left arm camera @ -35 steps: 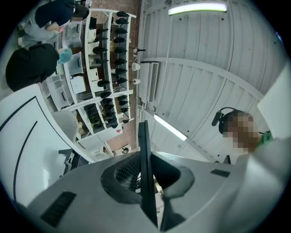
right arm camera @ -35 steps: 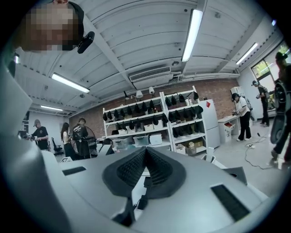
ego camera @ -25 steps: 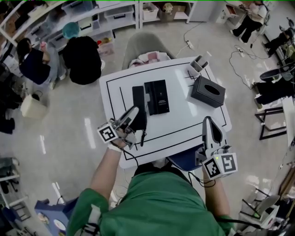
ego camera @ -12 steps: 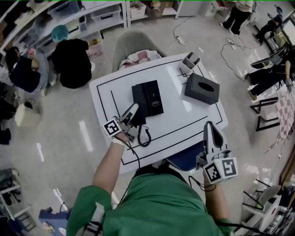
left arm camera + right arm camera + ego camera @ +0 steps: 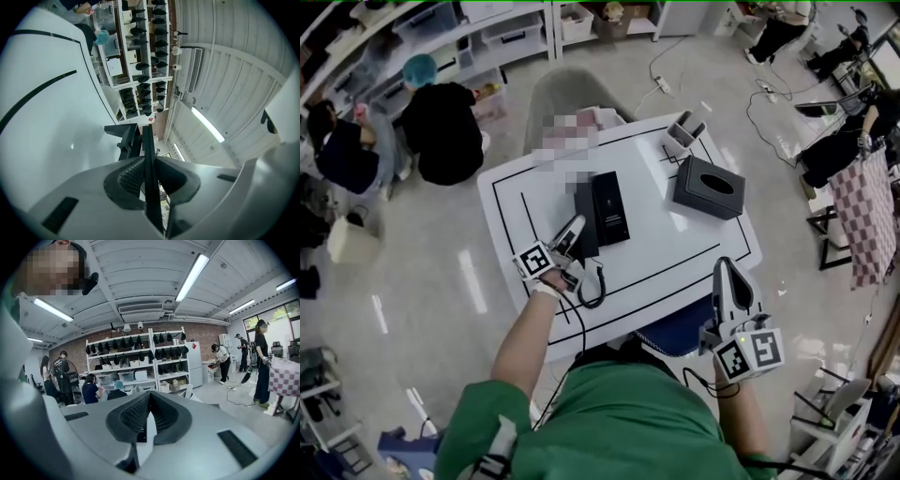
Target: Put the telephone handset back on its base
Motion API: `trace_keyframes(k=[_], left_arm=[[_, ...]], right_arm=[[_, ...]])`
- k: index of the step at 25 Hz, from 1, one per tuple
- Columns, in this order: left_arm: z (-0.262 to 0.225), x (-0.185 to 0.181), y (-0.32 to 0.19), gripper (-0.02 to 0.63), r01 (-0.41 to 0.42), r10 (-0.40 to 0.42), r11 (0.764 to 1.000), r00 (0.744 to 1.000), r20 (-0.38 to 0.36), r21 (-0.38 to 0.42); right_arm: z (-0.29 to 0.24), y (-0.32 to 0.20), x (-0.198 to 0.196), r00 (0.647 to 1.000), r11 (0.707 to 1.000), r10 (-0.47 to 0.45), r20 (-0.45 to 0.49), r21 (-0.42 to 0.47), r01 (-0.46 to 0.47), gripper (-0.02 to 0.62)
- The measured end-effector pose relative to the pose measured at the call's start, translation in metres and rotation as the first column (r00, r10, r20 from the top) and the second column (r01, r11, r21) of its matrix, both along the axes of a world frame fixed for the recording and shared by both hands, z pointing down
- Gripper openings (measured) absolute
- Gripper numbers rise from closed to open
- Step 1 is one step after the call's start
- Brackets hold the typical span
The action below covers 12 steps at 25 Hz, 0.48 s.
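Note:
The black telephone base (image 5: 612,208) lies in the middle of the white table (image 5: 694,246). The black handset (image 5: 585,225) lies lengthwise along the base's left side, touching it; I cannot tell whether it rests fully on it. My left gripper (image 5: 575,228) is shut on the handset's near end. In the left gripper view the handset (image 5: 149,197) shows as a thin dark strip pinched by my left gripper (image 5: 149,161). The coiled cord (image 5: 596,281) loops toward the table's front. My right gripper (image 5: 725,269) hovers shut and empty over the front right edge, as the right gripper view (image 5: 148,397) confirms.
A black tissue box (image 5: 709,187) stands at the table's right and a small holder (image 5: 682,132) at the far right corner. A grey chair (image 5: 572,94) sits behind the table. Several people work at shelves to the far left and right.
My left gripper has carried the handset to the right, from a gap left of the base to right against it. The right gripper has stayed near the front edge.

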<state>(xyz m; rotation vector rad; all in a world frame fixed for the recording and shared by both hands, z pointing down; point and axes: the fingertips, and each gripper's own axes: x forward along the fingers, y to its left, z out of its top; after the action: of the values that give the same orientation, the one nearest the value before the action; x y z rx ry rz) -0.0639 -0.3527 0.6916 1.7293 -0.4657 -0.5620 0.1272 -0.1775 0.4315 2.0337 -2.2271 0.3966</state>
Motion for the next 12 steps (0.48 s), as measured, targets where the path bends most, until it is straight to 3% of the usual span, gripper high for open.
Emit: trace_keyframes(k=[3, 6, 8, 12], left_arm=[[0.012, -0.005, -0.002, 0.084, 0.026, -0.025, 1.000, 0.993, 0.116, -0.007], [0.008, 0.002, -0.011, 0.084, 0.043, -0.044, 0.999, 0.996, 0.080, 0.010], [0.008, 0.007, -0.012, 0.084, 0.044, -0.045, 0.999, 0.994, 0.095, 0.016], [0.021, 0.011, -0.012, 0.084, 0.034, -0.033, 0.999, 0.972, 0.234, 0.001]], right_arm=[[-0.001, 0.001, 0.001, 1.000, 1.000, 0.001, 0.005, -0.007, -0.001, 0.023], [0.001, -0.001, 0.005, 1.000, 1.000, -0.003, 0.013, -0.004, 0.003, 0.023], [0.004, -0.001, 0.008, 1.000, 1.000, -0.005, 0.019, -0.005, 0.005, 0.023], [0.007, -0.002, 0.013, 0.999, 1.000, -0.008, 0.035, -0.007, 0.009, 0.022]])
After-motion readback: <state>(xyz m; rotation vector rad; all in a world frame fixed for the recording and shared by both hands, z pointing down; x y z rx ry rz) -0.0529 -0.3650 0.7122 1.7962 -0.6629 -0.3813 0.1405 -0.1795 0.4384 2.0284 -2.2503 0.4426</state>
